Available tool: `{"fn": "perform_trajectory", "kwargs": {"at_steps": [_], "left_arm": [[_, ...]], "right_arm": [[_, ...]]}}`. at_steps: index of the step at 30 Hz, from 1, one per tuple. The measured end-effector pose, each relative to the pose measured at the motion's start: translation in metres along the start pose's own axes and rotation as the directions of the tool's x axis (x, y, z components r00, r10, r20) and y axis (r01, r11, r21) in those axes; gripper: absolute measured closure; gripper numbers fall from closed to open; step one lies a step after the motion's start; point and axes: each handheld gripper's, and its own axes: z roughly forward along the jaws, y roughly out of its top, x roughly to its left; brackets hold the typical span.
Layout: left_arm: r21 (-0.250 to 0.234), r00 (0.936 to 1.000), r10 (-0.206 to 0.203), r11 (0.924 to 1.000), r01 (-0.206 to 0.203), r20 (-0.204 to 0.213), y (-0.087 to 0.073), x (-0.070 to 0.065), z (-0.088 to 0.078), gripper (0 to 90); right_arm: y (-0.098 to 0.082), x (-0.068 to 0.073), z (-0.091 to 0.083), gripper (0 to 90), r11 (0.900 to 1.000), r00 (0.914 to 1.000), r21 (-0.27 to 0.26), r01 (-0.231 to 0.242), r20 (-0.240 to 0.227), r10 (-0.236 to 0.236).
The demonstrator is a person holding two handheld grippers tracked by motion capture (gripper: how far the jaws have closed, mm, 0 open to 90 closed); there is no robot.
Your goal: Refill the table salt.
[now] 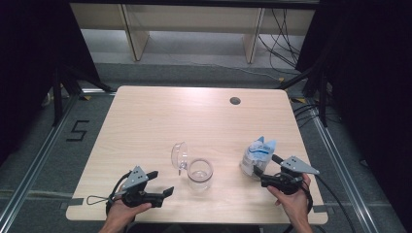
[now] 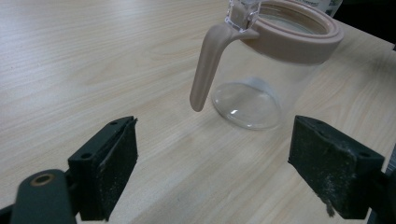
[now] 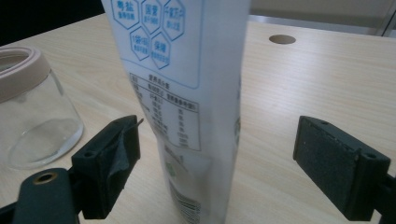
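Straddling the standing pouch [image 3: 187, 93], the right claw [image 3: 217, 158] had its jaws spread wide; the pouch stood upright between them, close to one pad, apart from the other, gripped by neither. In the high view that claw [image 1: 265, 171] sat at about four o'clock on the worktop [image 1: 145, 121], with the pouch [image 1: 257, 153] just ahead of its tips. At about seven o'clock the left claw [image 1: 163, 184] rested low, jaws also spread and holding nothing, aimed toward the glass jar [image 1: 200, 174] near the worktop's middle. From the left gripper view the jar [image 2: 271, 70] stood upright with a beige collar, its clear lid swung open, a beige latch lever [image 2: 208, 70] hanging down its side.

The step in hand looked like taking up the pouch, probably to fill the jar. To do it well, the right claw should centre the pouch between both pads, close on its firmer middle rather than its floppy top, and squeeze gently so nothing bursts or tips. The left could steady the jar.
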Motion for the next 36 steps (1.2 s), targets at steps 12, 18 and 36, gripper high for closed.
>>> {"fn": "perform_trajectory", "kwargs": {"at_steps": [12, 18, 36], "left_arm": [[0.005, 0.9999, 0.001, 1.0000, -0.001, 0.013, 0.001, 0.001, 0.001, 15.1], [0.005, 0.9998, -0.001, 1.0000, 0.001, 0.021, 0.001, 0.001, 0.003, 15.1], [0.008, 0.9997, 0.001, 1.0000, -0.001, 0.025, 0.002, 0.001, 0.003, 15.1]], "right_arm": [[-0.004, 0.003, 0.014, 16.3, 1.000, 0.9995, 0.005, -0.008, -0.030, 0.008], [-0.006, 0.004, 0.022, 17.1, 1.000, 0.9992, 0.015, -0.005, -0.039, 0.006], [-0.010, 0.005, 0.033, 21.3, 0.999, 0.9984, 0.034, -0.033, -0.045, 0.034]]}}
